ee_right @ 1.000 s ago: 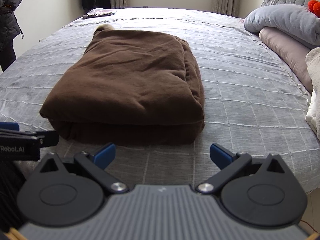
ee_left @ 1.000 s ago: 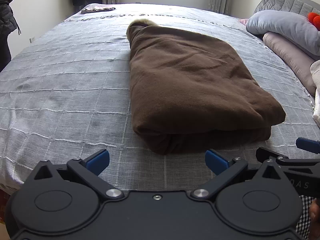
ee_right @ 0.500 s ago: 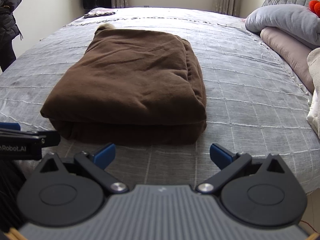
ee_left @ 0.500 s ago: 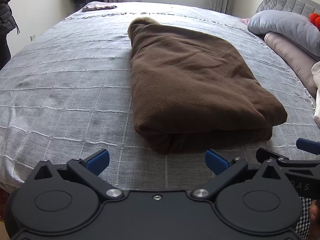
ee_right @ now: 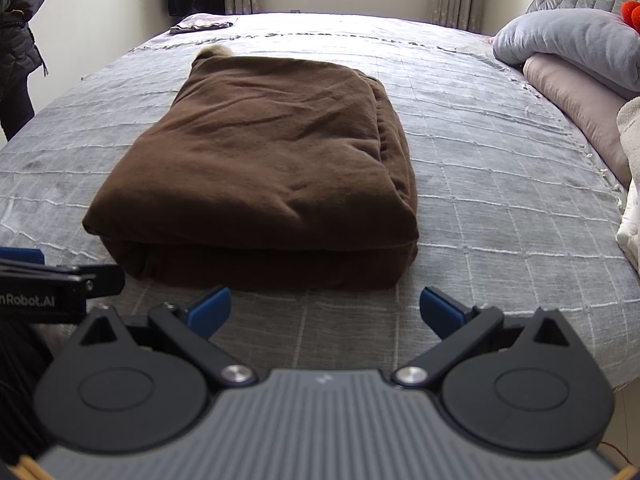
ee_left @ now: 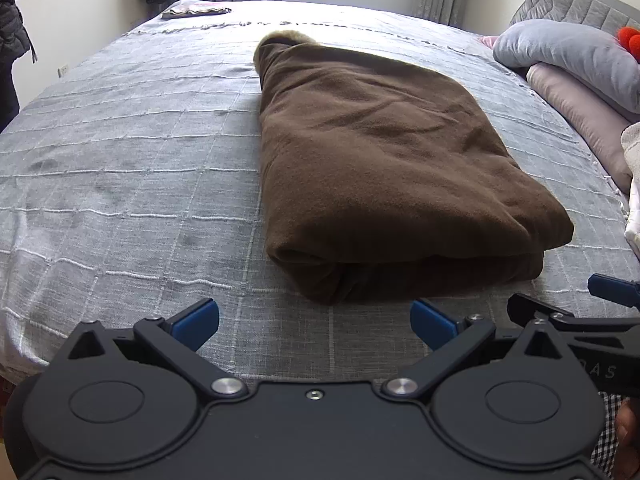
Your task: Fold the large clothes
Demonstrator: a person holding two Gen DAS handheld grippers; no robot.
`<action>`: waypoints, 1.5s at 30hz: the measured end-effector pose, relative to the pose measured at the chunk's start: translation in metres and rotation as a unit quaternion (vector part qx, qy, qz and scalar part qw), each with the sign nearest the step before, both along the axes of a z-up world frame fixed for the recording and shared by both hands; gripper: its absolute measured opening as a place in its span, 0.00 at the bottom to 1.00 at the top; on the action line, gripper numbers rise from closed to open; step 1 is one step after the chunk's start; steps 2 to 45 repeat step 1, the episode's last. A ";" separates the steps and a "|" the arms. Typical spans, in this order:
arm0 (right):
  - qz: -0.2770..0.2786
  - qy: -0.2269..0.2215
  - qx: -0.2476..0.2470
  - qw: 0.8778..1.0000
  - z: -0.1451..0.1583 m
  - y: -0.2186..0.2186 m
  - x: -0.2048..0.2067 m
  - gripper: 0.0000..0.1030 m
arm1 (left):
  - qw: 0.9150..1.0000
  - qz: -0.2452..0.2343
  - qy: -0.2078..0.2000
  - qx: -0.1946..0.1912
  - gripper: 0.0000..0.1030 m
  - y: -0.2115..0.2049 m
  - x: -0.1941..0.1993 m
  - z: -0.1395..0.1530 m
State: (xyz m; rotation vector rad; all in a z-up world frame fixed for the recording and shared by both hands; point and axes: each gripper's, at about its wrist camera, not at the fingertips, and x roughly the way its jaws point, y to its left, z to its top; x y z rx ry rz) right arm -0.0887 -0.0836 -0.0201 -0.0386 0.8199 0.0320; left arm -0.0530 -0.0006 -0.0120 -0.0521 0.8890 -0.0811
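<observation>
Risk first, as a judgement: thick fleece stacked in several layers, so any pinch taking only the top layer likely to peel it back and undo the fold. A grab at the near edge of the brown garment could also drag the whole bundle across the grey bedspread and rumple the cloth beneath. Another fold over this bulk likely to spring open or slump toward the pillows.

Left gripper spread wide, nothing between the blue fingertips, hanging just short of the garment's near left corner. Right gripper likewise spread wide and empty, just short of the near edge, right of centre.

Garment itself: dark brown, soft and matte, folded into a fat oblong lying lengthwise on the bedspread, roughly mid-bed. Near end a rolled double thickness with a shadowed seam between layers. Top face gently creased. At the far end, a pale furry trim poking out, probably a hood or collar. Right side edge showing stacked, rounded folds. Looks close to done.
</observation>
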 end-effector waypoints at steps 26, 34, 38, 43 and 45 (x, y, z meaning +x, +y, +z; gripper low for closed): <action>0.001 0.000 0.000 1.000 0.000 0.000 0.001 1.00 | 1.000 -0.002 0.001 -0.001 1.00 0.000 0.000 0.000; 0.001 0.000 0.000 1.000 0.000 0.000 0.001 1.00 | 1.000 -0.002 0.001 -0.001 1.00 0.000 0.000 0.000; 0.001 0.000 0.000 1.000 0.000 0.000 0.001 1.00 | 1.000 -0.002 0.001 -0.001 1.00 0.000 0.000 0.000; 0.001 0.000 0.000 1.000 0.000 0.000 0.001 1.00 | 1.000 -0.002 0.001 -0.001 1.00 0.000 0.000 0.000; 0.001 0.000 0.000 1.000 0.000 0.000 0.001 1.00 | 1.000 -0.002 0.001 -0.001 1.00 0.000 0.000 0.000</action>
